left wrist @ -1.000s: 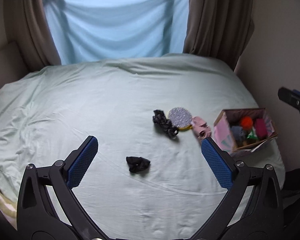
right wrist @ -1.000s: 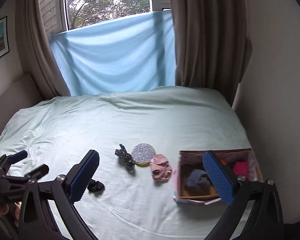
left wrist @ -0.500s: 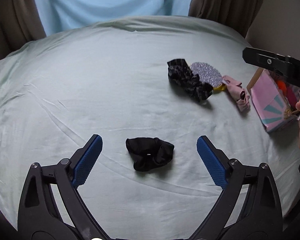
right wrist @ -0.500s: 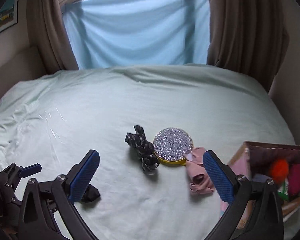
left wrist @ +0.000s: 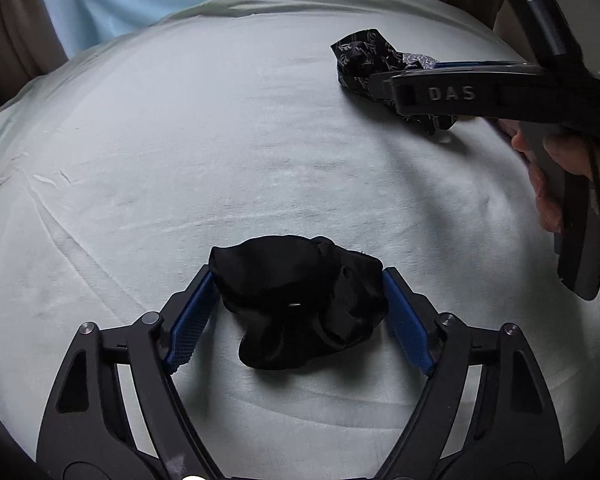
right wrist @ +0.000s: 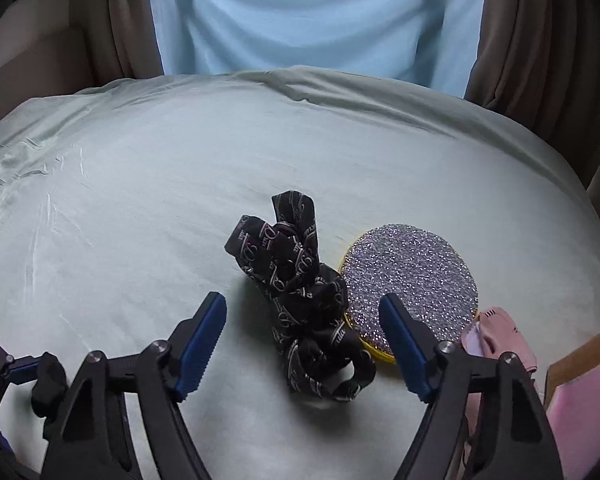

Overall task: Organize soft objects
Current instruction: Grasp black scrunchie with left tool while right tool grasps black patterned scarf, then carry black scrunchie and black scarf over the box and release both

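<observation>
Left gripper jaws closing, pads touching the scrunchie — it may squeeze out; right gripper half-wide, closing round the scarf, lower centre — could snag the pad.

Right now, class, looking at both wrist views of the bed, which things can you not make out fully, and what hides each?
- Round silver glitter pad: left wrist view, mostly hidden by the right gripper.
- Pink cardboard box: right wrist view, cut off by the edge; contents unseen.
- Pale pink fabric item: right wrist view, partly behind a gripper finger.
- Plain black scrunchie: right wrist view, mostly hidden by gripper frames.
</observation>
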Action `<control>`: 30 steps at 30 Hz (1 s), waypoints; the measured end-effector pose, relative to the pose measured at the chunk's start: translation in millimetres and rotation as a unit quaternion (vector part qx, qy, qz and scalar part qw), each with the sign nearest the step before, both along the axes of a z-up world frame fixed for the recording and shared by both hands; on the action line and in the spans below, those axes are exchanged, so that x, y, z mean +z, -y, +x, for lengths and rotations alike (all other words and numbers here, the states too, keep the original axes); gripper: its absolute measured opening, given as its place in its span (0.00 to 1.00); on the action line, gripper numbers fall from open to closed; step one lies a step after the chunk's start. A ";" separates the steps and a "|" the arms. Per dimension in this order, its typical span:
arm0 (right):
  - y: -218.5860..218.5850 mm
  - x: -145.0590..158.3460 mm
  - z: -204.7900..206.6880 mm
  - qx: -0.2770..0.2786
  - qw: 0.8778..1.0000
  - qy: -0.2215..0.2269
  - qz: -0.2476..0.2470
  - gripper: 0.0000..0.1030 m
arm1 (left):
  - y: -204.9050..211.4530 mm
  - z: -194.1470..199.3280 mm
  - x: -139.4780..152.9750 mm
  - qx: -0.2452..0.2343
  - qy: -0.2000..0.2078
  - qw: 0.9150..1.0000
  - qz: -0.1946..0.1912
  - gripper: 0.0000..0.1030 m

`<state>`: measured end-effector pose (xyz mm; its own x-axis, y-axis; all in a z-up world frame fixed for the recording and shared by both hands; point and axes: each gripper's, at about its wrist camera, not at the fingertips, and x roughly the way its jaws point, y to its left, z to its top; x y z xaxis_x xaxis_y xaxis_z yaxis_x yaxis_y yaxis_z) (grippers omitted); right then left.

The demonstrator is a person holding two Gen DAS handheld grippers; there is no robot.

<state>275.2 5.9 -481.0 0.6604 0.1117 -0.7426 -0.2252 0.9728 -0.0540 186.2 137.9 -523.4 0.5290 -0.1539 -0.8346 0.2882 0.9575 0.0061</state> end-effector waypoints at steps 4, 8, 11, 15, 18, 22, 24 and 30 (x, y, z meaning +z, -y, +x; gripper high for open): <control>-8.1 -13.7 8.8 0.003 1.000 0.001 -0.023 0.50 | 5.6 1.3 4.0 -0.020 0.008 1.000 0.009 0.53; -13.7 -20.0 8.5 0.001 0.999 0.004 -0.045 0.38 | 13.0 3.0 6.5 -0.047 0.008 0.999 0.006 0.27; -12.6 -19.9 8.4 -0.002 0.999 0.004 -0.042 0.34 | 14.9 2.5 8.3 -0.054 0.009 0.998 0.010 0.21; -11.0 -14.0 5.5 -0.004 0.999 0.002 -0.035 0.33 | 10.4 5.0 13.4 -0.044 0.008 0.999 0.008 0.19; -9.7 -3.3 0.8 -0.004 0.999 0.006 -0.031 0.33 | 4.3 9.5 23.0 -0.031 0.009 0.999 0.005 0.19; -5.6 22.3 -10.9 -0.008 1.000 0.011 -0.023 0.33 | -1.4 12.6 48.9 -0.014 0.018 1.000 0.001 0.19; -2.2 40.7 -18.3 -0.010 1.000 0.015 -0.019 0.32 | -2.4 12.7 67.0 -0.007 0.026 1.000 -0.001 0.19; 12.4 102.8 -44.1 -0.023 0.999 0.022 0.000 0.32 | 3.4 8.0 131.8 0.008 0.053 0.999 -0.008 0.19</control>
